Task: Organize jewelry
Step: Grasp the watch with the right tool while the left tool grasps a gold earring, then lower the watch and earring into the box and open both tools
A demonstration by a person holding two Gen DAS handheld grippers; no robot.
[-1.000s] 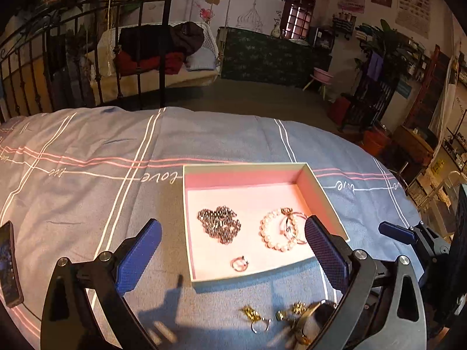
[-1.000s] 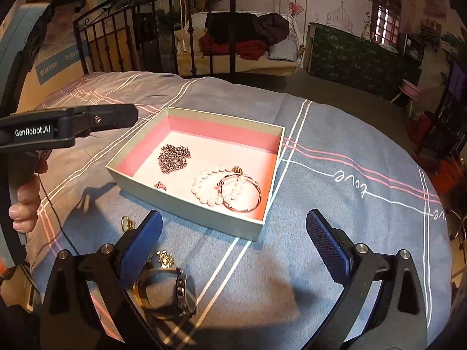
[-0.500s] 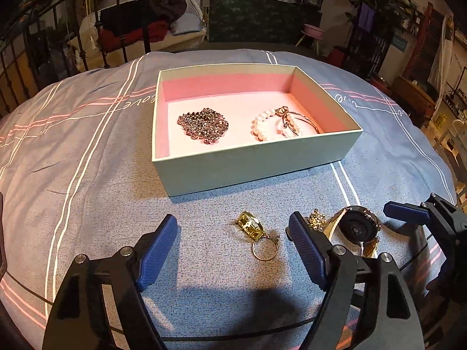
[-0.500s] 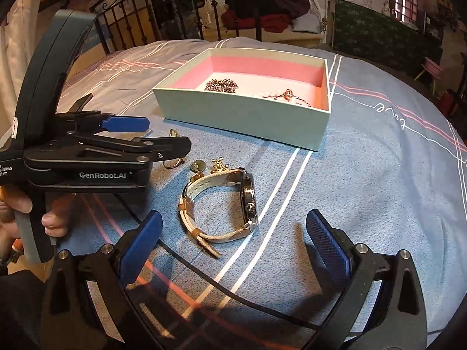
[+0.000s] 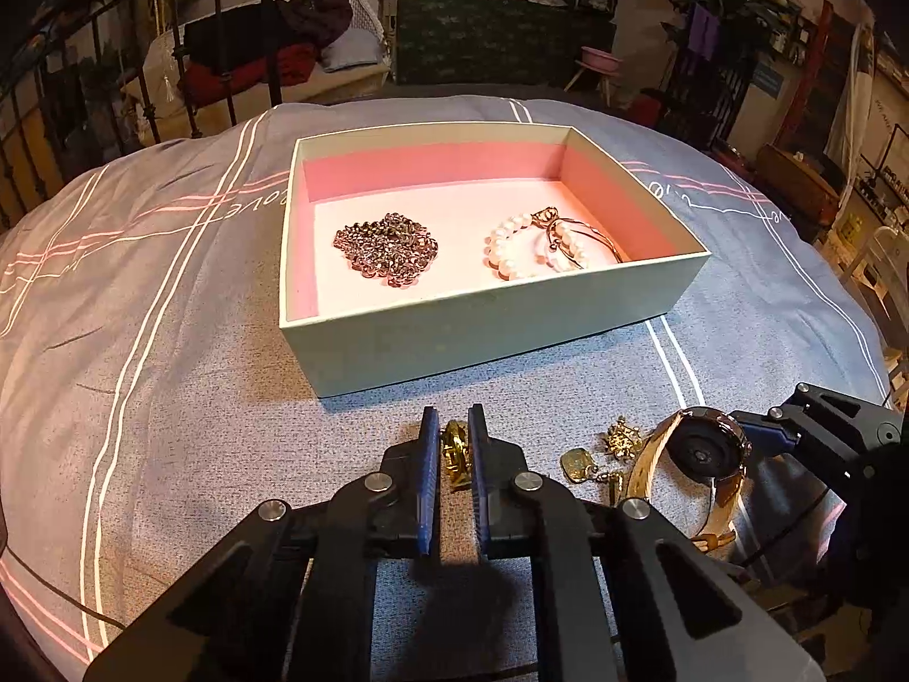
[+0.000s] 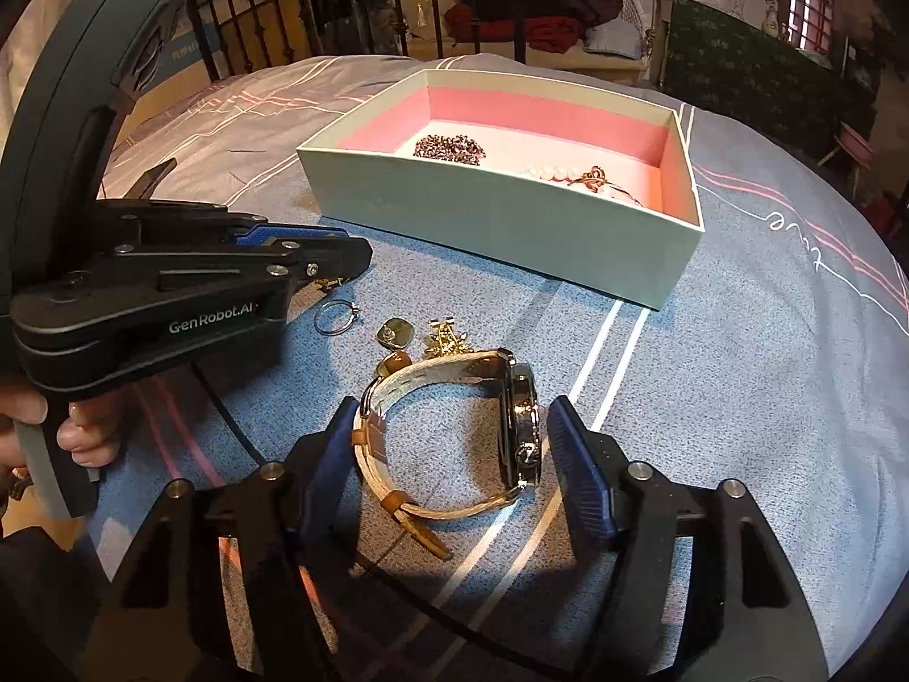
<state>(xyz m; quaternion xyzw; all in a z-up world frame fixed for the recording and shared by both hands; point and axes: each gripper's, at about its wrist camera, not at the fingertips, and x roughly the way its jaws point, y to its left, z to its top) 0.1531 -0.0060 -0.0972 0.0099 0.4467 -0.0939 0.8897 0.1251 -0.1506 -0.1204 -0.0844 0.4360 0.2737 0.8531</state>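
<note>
"GenRobot.AI" printed in white on left tongs (image 6: 335,250), pressed onto gold ring (image 5: 454,452) on the bed (image 5: 170,369). "love" stitched on bedcover at 9 o'clock of pale box (image 5: 483,329). Inside pink-lined box: dark chain heap (image 5: 386,250), pearl bracelet (image 5: 511,247), gold bangle (image 5: 591,236). Right tongs (image 6: 454,466) spread around watch (image 6: 511,415), not yet pinching; loose thin ring (image 6: 335,317) and gold charms (image 6: 449,338) at 11 o'clock of watch.
</note>
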